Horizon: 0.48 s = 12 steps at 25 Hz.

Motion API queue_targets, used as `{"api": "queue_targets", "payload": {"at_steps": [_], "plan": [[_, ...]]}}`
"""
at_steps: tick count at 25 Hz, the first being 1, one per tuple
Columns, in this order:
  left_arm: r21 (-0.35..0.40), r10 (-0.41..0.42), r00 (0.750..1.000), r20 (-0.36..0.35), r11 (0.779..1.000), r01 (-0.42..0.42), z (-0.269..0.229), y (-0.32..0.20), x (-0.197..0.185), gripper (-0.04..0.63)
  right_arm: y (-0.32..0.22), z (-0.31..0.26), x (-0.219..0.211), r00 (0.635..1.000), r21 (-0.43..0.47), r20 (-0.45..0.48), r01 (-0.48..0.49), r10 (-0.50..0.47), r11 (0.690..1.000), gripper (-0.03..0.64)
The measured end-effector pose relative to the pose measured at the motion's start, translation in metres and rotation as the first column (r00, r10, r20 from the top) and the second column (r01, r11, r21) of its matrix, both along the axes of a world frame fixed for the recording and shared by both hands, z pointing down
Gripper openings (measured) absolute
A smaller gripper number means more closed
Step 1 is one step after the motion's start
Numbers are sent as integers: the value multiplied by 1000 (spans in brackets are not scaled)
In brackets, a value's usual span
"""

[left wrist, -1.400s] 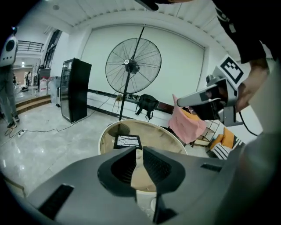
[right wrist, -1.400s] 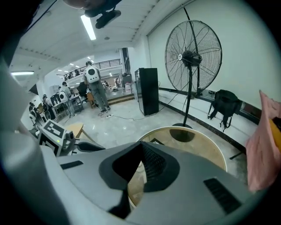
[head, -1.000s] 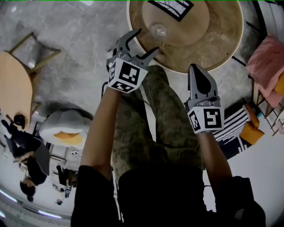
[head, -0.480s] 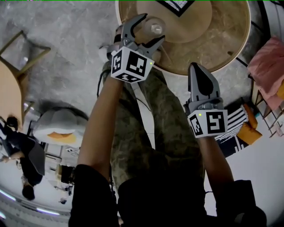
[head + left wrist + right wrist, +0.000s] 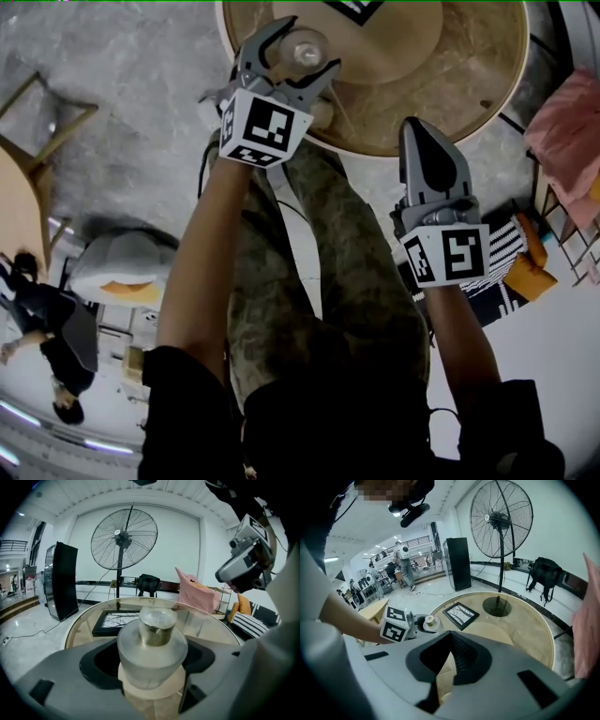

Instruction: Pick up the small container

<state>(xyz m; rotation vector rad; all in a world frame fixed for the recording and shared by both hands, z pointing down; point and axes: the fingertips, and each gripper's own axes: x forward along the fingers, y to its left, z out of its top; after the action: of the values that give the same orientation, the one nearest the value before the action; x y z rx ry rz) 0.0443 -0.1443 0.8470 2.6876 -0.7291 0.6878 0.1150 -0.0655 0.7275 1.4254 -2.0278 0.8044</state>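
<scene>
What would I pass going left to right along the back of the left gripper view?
cabinet → fan → bag → pink cloth → striped cushion

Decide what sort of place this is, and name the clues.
Probably a large open indoor hall, perhaps a workshop or showroom: a tall pedestal fan, a round glass-topped table with a framed picture, and people further back.
</scene>
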Motion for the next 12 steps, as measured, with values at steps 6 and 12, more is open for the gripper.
{"api": "queue_targets", "payload": {"at_steps": [6, 12], "plan": [[9, 19, 999, 45, 1000, -20, 8, -2, 4, 364, 10, 2, 5, 1000, -11, 5, -17, 17, 1000, 21], [32, -7, 997, 75, 999, 5, 10, -5, 5, 353, 23, 5, 9, 999, -20, 18, -38, 38, 999, 21]]}}
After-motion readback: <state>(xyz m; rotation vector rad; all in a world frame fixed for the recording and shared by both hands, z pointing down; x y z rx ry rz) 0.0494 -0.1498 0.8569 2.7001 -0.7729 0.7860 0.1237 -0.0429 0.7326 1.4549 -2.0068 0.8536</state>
